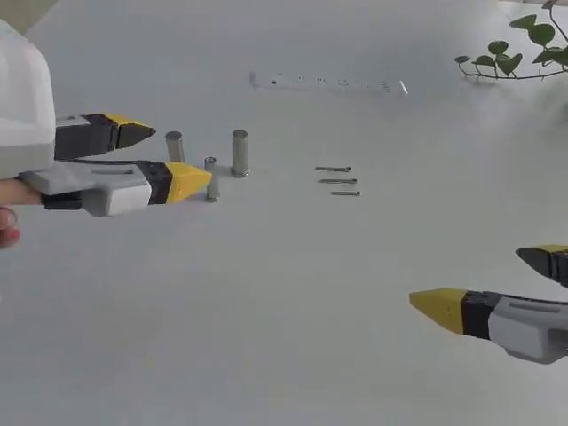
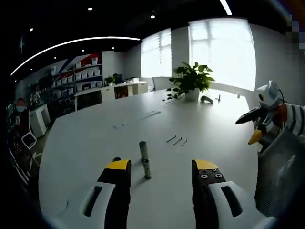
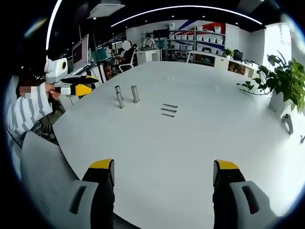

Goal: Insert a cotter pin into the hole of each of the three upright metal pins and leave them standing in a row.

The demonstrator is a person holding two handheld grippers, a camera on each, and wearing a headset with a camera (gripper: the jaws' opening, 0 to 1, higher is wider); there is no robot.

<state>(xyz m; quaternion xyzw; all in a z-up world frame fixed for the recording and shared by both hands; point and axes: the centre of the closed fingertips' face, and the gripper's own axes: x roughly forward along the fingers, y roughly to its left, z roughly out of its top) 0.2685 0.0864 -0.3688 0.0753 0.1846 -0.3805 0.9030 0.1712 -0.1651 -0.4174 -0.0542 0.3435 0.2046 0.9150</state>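
Observation:
Three upright metal pins stand in a loose cluster at the table's left: one (image 1: 175, 146), a thinner one (image 1: 211, 177) and the tallest (image 1: 240, 153). Three cotter pins (image 1: 338, 181) lie flat in a stack to their right. My left gripper (image 1: 182, 155) is open, level with the pins on their left, its near jaw tip beside the thin pin. In the left gripper view two pins (image 2: 145, 160) stand just ahead between the open jaws (image 2: 161, 166), with the cotter pins (image 2: 177, 140) beyond. My right gripper (image 1: 463, 277) hovers open and holds nothing at the near right, far from the pins (image 3: 135, 93).
A clear flat strip (image 1: 328, 84) lies on the white table (image 1: 284, 293) behind the pins. A potted plant (image 1: 519, 49) reaches in at the far right corner. A person's striped sleeve (image 3: 28, 112) holds the left gripper (image 3: 81, 86).

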